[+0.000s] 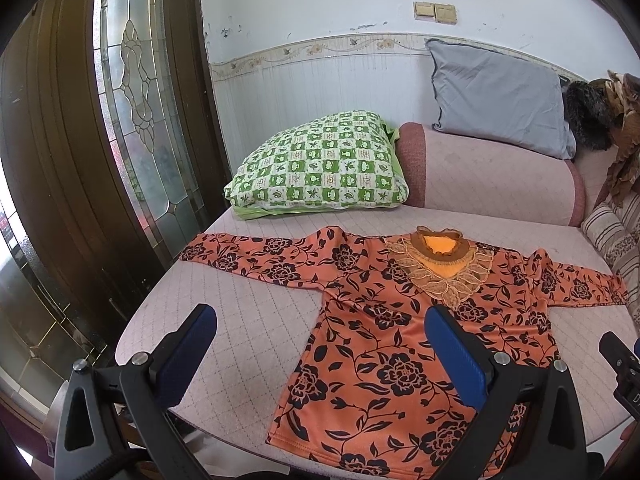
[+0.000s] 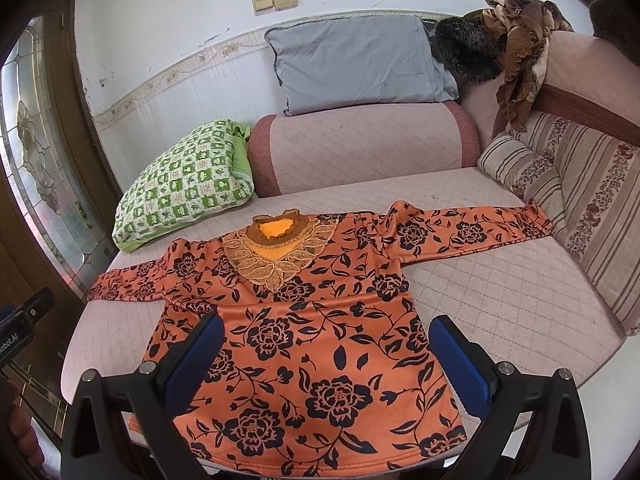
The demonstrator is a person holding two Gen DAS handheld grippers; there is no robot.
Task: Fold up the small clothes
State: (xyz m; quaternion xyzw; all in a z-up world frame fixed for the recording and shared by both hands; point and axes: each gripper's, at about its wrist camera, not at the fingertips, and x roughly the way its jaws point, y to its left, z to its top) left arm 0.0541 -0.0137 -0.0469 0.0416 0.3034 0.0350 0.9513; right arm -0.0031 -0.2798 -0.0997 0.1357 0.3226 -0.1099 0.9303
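An orange long-sleeved top with black flowers [image 1: 400, 336] lies flat, front up, on a pink quilted sofa seat [image 1: 248, 320]; both sleeves are spread out sideways and a lace collar [image 1: 440, 264] points to the far side. It also shows in the right wrist view [image 2: 304, 332]. My left gripper [image 1: 320, 344] is open and empty, held above the top's near left hem. My right gripper [image 2: 326, 356] is open and empty, above the near middle of the top.
A green checked pillow [image 1: 320, 164] and a grey pillow [image 1: 500, 96] lie behind the top on the sofa. Striped cushions [image 2: 580, 208] stand on the right. A brown scarf [image 2: 520, 52] hangs over the backrest. A dark wooden glass door [image 1: 100, 160] is on the left.
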